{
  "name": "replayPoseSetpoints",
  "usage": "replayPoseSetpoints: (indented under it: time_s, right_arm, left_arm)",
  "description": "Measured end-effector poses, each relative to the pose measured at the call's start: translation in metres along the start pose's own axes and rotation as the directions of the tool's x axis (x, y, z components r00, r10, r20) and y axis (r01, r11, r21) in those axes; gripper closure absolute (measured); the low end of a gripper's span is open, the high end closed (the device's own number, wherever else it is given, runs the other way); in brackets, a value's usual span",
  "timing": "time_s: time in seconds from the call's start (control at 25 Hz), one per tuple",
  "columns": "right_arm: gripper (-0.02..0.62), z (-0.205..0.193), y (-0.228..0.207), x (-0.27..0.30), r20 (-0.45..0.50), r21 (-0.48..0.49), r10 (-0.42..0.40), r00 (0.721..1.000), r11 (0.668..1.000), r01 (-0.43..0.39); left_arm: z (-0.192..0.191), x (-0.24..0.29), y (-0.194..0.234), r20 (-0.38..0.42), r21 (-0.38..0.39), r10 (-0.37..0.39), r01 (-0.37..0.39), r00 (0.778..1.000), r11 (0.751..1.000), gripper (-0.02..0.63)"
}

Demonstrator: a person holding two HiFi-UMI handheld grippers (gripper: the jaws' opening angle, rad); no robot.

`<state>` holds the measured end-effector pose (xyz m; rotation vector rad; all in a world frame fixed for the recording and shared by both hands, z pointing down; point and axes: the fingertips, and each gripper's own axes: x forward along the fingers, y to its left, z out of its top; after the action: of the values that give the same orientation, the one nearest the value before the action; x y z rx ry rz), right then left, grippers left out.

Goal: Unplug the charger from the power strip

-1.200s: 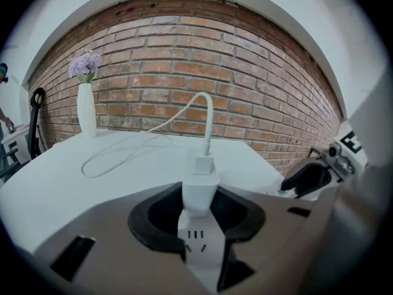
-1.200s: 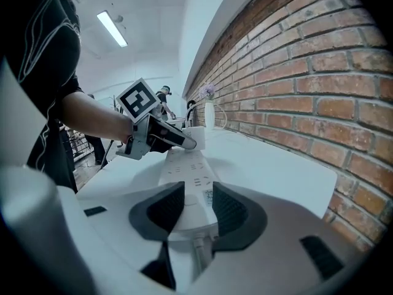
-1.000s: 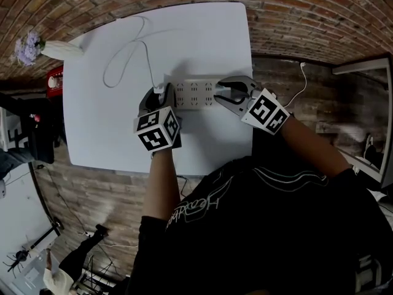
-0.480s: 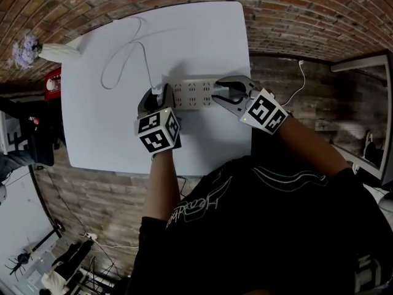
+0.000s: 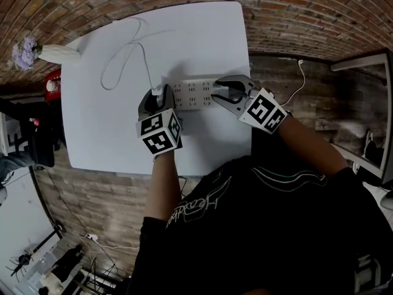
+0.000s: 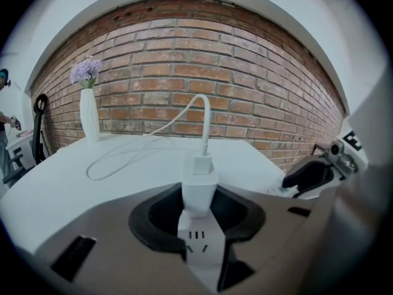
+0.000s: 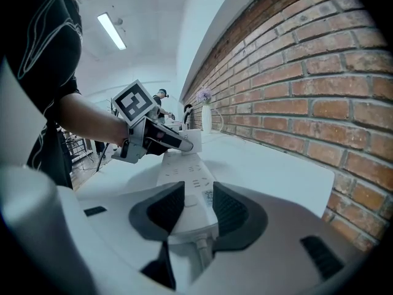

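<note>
A white power strip (image 5: 194, 94) lies on the white table (image 5: 110, 128), near its right edge. A white charger (image 6: 199, 186) stands plugged into the strip's left end, and its white cable (image 5: 123, 57) loops away over the table. My left gripper (image 5: 159, 97) is shut on the charger, one pad on each side of it (image 6: 199, 195). My right gripper (image 5: 220, 94) is shut on the strip's right end (image 7: 195, 204), where the strip's cord comes out. From the right gripper view, the left gripper (image 7: 161, 137) shows at the far end of the power strip (image 7: 187, 171).
A white vase with purple flowers (image 5: 49, 50) lies toward the table's far left corner and stands upright in the left gripper view (image 6: 89, 112). A brick wall (image 6: 245, 91) runs behind the table. A white cable (image 5: 299, 85) hangs at the wall to the right.
</note>
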<state>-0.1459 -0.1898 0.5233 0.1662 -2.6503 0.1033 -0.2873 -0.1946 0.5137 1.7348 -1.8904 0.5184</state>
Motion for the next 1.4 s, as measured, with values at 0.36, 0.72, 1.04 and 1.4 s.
replayPoseSetpoints:
  time_s: [0.36,0.72,1.04,1.4]
  right_arm:
    - [0.477,-0.0005,0.0005,-0.0002,0.002,-0.001,0.004,1.000,1.000,-0.004]
    - [0.474,-0.0001,0.0002,0.0001,0.002,-0.003,-0.004,1.000,1.000,0.004]
    - [0.475,-0.0016,-0.0004,-0.0003,0.002,-0.001,-0.008,1.000,1.000,0.008]
    - [0.477,-0.0012,0.0002,0.0002,0.001,-0.002,-0.016,1.000,1.000,0.016]
  left_arm:
    - [-0.0015,-0.0037,-0.0003,0.000,-0.040,-0.001,0.001,1.000,0.999,0.472]
    - [-0.0017,-0.0049,0.0007,0.016,-0.018,0.018,-0.018,1.000,1.000,0.472]
    - [-0.0025,-0.0046,-0.0007,0.014,-0.056,0.001,0.000,1.000,0.998,0.472]
    - [-0.0002,-0.0061,-0.0015,0.029,0.006,0.017,-0.017,0.999,1.000,0.472]
